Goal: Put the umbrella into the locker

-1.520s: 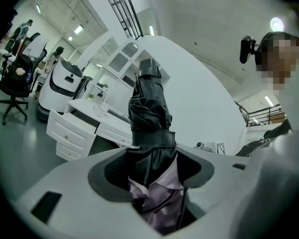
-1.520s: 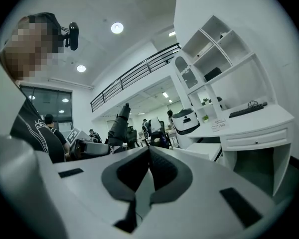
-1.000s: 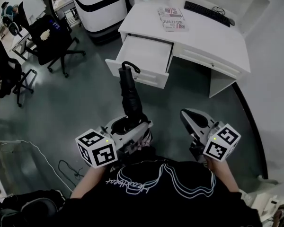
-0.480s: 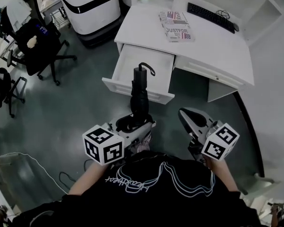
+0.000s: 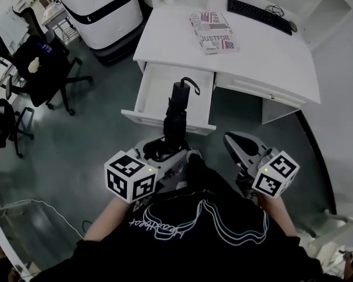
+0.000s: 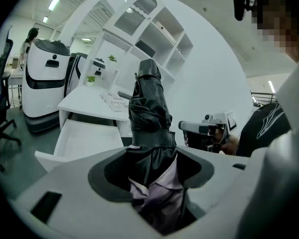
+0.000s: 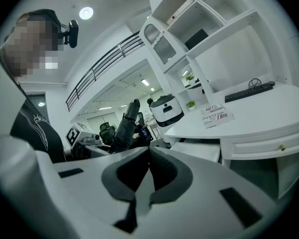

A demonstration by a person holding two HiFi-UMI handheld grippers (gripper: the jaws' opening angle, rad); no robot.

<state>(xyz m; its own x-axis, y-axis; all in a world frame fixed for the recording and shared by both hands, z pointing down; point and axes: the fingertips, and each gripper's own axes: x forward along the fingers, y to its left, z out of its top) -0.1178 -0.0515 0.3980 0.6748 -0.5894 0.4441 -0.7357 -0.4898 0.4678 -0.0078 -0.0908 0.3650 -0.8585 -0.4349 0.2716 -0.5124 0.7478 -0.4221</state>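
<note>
Your left tongs (image 5: 165, 150) grip the folded black umbrella (image 5: 177, 111), its far end raised over the open drawer (image 5: 155, 96) of the white worktop (image 5: 265, 49). Your right tongs (image 7: 149, 156), closed and empty, hang alongside.

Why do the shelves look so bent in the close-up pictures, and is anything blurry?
Left gripper view: the wide-angle lens bows the shelves and darkens the corners; the umbrella looks sharp. Right gripper view: same bowing, plus a glaring ceiling lamp. Head view: evenly lit, sharp, desk edges nearly straight.
</note>
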